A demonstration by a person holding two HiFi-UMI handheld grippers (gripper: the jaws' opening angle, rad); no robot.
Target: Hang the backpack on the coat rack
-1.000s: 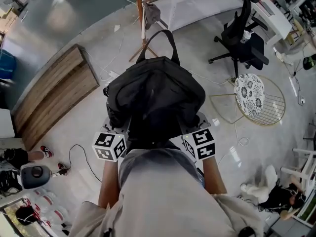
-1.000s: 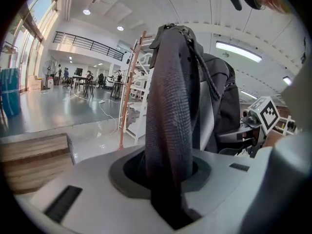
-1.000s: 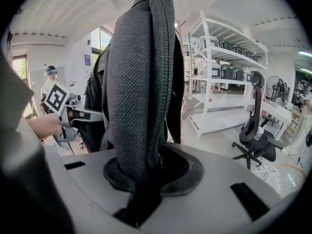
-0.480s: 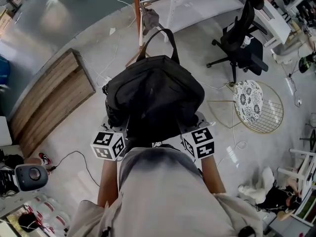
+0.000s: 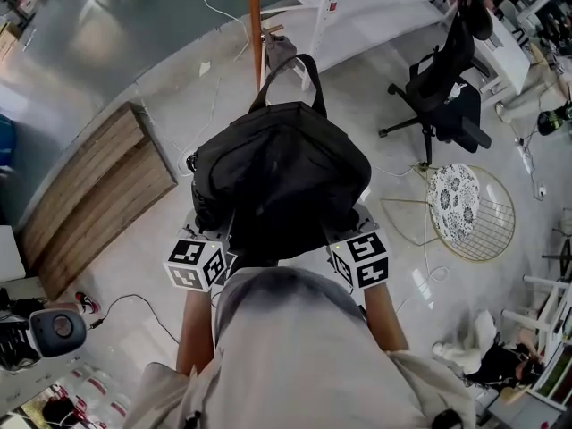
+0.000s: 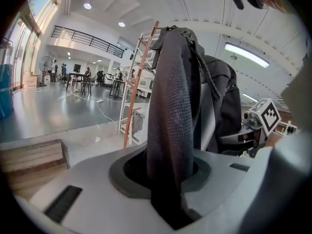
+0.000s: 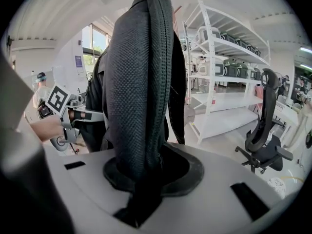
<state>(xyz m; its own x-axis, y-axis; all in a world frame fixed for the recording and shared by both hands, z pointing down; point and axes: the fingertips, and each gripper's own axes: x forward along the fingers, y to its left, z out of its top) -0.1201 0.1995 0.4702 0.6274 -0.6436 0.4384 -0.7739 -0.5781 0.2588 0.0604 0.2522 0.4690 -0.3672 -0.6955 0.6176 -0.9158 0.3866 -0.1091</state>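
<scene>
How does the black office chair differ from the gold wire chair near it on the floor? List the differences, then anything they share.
The office chair is black and padded; the wire chair is open gold mesh with a patterned cushion. The office chair stands on a central post with a star-shaped base; the wire chair has thin wire legs. Both stand on the pale floor, to the right of the backpack.
</scene>
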